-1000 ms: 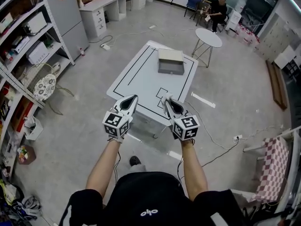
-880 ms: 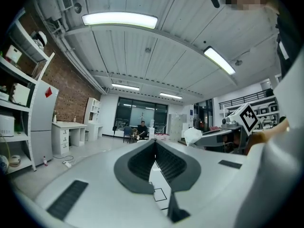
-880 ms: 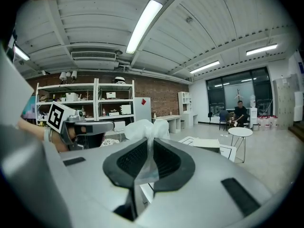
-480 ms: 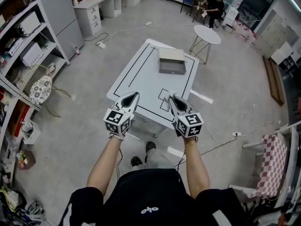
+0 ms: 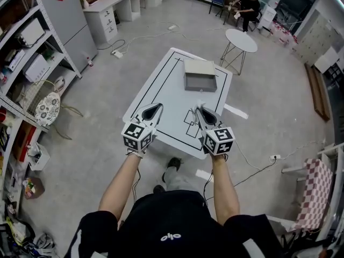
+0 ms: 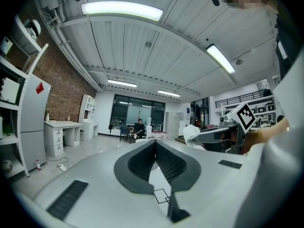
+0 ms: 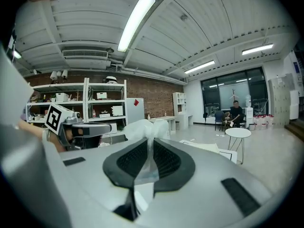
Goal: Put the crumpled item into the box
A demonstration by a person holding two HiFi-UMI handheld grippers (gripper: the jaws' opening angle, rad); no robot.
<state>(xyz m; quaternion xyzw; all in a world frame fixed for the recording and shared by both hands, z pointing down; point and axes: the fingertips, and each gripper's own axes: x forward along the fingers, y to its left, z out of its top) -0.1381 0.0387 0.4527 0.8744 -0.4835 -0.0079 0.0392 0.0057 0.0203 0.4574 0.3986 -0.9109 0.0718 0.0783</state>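
My right gripper (image 5: 198, 109) is shut on a crumpled white item (image 7: 147, 128), a thin wad that bulges out past the jaw tips. In the left gripper view the wad (image 6: 191, 133) shows at the right gripper's tip. My left gripper (image 5: 157, 107) is shut, with nothing between its jaws. Both grippers hang side by side over the near edge of a white table (image 5: 161, 87) with black lines. A grey open box (image 5: 200, 76) stands at the table's far end, well ahead of both grippers.
Metal shelves (image 5: 24, 63) with clutter line the left side. A small round white table (image 5: 241, 40) stands behind the box's table, with seated people (image 5: 248, 4) farther back. A white desk (image 5: 110, 4) is at the back left. Cables lie on the floor.
The person has stepped forward, so the table and box are nearer. Both grippers now reach over its near edge. The right gripper still holds the wad.
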